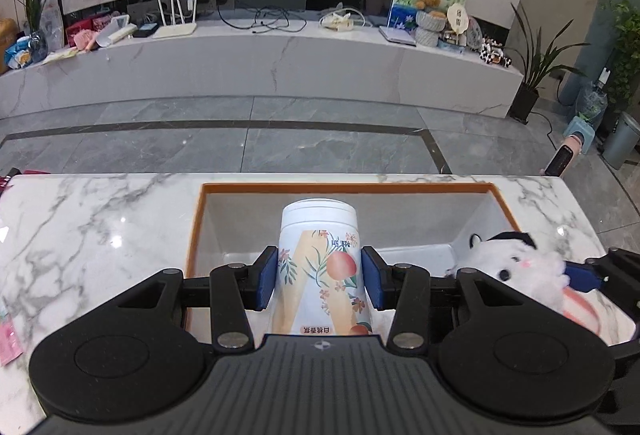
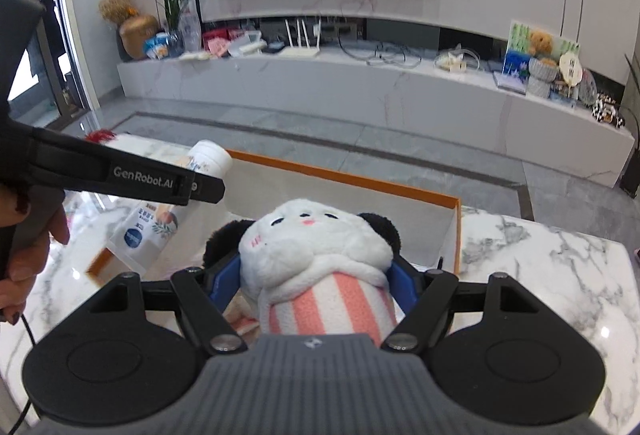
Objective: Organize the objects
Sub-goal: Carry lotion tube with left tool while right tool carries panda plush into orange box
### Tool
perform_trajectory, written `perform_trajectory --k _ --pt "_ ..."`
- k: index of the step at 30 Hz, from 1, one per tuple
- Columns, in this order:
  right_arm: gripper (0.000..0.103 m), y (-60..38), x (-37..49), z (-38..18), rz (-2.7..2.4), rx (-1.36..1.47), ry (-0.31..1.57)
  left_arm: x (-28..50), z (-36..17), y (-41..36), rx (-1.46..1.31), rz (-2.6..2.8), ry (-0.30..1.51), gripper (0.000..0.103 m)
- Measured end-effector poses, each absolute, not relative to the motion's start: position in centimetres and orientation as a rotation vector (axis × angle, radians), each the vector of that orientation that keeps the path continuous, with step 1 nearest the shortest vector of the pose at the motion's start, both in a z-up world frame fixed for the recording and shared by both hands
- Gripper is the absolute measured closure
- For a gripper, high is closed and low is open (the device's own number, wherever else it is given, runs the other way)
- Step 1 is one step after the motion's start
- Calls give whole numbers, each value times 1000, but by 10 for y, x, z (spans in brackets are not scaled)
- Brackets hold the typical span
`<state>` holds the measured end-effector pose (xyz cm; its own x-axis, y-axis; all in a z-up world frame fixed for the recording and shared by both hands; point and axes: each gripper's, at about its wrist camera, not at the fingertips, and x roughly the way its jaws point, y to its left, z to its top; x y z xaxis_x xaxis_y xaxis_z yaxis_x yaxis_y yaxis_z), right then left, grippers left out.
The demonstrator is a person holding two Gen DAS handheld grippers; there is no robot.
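Fingers (image 1: pixel 319 277) pinching floral canister (image 1: pixel 319 267), fingers (image 2: pixel 316 285) pinching plush panda (image 2: pixel 320 255), above orange-rimmed box (image 1: pixel 344 188).

The table (image 1: pixel 100 235) is glossy white marble with grey veins. The canister (image 1: pixel 320 267) looks like smooth plastic under a printed floral label. The plush panda (image 2: pixel 320 251) is fluffy cloth with a striped fleece body. The box (image 1: pixel 344 187) has matt white walls and an orange rim.

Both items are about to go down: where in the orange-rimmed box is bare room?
The orange-rimmed white box floor looks bare at its far end; the marble tabletop left is clear. Nearer, the floral white canister and plush panda crowd it.
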<state>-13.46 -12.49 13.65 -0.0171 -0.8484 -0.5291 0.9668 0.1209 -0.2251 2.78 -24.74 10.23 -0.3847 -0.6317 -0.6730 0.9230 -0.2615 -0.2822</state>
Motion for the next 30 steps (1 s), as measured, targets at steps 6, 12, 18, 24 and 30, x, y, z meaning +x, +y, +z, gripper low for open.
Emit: perform_trajectory --k 6,12,18,24,30 --pt "27 -167 -142 110 -1390 247 707 6 80 -271 614 -1840 799 52" --pt "27 -192 -145 98 -1400 264 759 -10 67 -281 669 -1854 755 52" --pt "27 -211 -146 93 -1395 291 810 -18 51 -291 733 -1846 787 52" --pt "27 -225 -145 82 -1390 352 854 -23 37 -295 802 -1828 818 52" --pt "27 -237 -140 79 -1383 382 927 -16 27 -301 836 -1815 907 52"
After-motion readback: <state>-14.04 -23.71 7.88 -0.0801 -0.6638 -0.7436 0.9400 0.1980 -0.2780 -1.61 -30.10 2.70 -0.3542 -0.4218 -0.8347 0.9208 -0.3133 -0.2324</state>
